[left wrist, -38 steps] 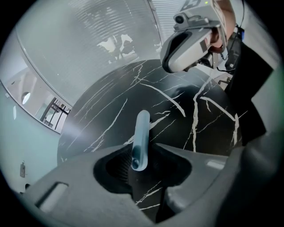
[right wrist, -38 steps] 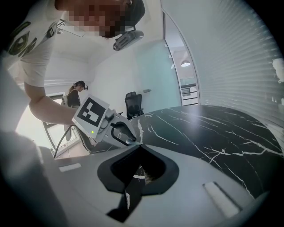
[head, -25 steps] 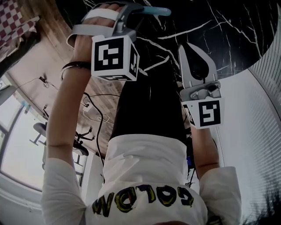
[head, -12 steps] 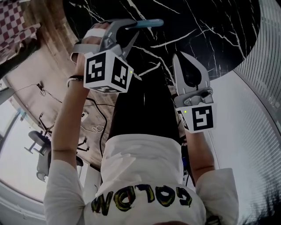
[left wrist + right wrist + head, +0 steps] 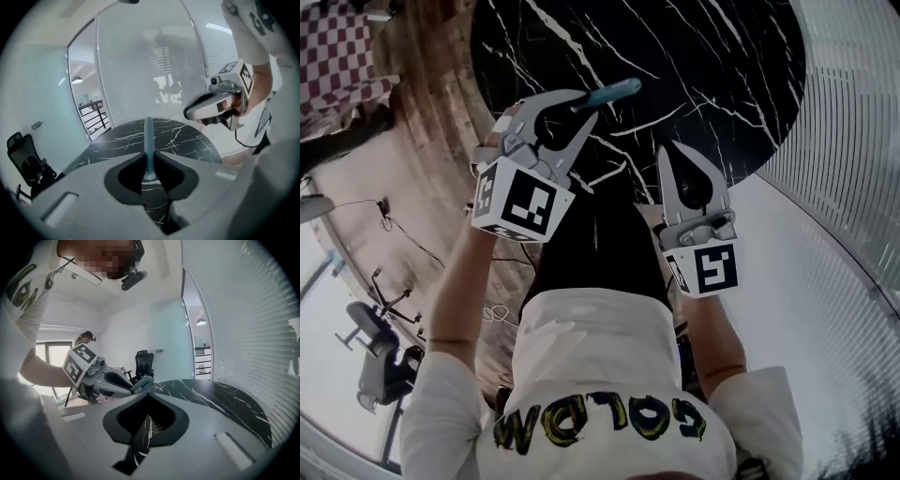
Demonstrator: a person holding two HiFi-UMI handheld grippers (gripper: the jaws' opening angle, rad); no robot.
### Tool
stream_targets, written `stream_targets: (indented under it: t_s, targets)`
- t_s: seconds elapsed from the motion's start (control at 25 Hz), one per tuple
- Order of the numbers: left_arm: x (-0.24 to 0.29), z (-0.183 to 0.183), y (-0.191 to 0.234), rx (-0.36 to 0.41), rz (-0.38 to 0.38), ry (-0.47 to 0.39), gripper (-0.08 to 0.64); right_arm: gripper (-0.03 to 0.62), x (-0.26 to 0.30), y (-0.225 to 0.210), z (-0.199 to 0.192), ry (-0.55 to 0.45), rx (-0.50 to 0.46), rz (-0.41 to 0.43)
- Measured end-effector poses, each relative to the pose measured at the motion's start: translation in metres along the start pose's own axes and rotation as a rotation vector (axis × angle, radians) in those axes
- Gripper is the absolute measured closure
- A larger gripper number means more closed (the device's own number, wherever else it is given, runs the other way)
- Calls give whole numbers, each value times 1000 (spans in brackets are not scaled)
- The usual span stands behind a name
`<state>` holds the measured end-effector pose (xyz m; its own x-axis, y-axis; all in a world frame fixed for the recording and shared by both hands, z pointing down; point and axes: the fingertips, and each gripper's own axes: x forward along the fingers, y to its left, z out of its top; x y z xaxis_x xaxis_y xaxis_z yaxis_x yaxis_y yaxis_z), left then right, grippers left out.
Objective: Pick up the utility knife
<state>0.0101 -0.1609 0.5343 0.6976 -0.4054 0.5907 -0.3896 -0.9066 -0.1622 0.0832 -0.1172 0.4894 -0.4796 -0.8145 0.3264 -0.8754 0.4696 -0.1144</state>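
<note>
Over the near left part of the round black marble table [image 5: 722, 56], just inside its edge, the teal utility knife [image 5: 607, 94] is pinched between the two jaws of the left gripper [image 5: 586, 106]. The left gripper view shows the jaw tips pressed on either flank of the slim handle. One short end sits in the hollow behind the tips, and the long remainder sticks straight out ahead, clear of the tabletop. In the head view the knife juts right and slightly upward from the tips, toward the table's middle. The right gripper [image 5: 670, 152] hangs beside it, apart from the knife, its jaws closed tip to tip with nothing between them.

Compared with a second ago, both grippers sit lower in the head view and much more of the table's disc shows beyond them, so both hands have been lifted. The left gripper has rolled, and its marker cube [image 5: 521, 199] now shows at a different tilt. The knife has kept its place in the jaws. The right gripper's closed jaws look unchanged.

The left forearm [image 5: 455, 291] and the right forearm [image 5: 712, 337] both reach forward from white-sleeved shoulders. The left gripper leans diagonally with its tips toward the upper right. The right gripper points almost straight away from the person.
</note>
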Motion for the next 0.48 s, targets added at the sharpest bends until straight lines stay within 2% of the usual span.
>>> stream_targets:
  t_s: [0.24,0.48]
  targets:
    - [-44,46,3,-162,14,-136,494,591,-21,11,50,-38,-19,6]
    - [-76,82,-8,-234,27,-222,494,591,-40,22,90,-71,-50,13]
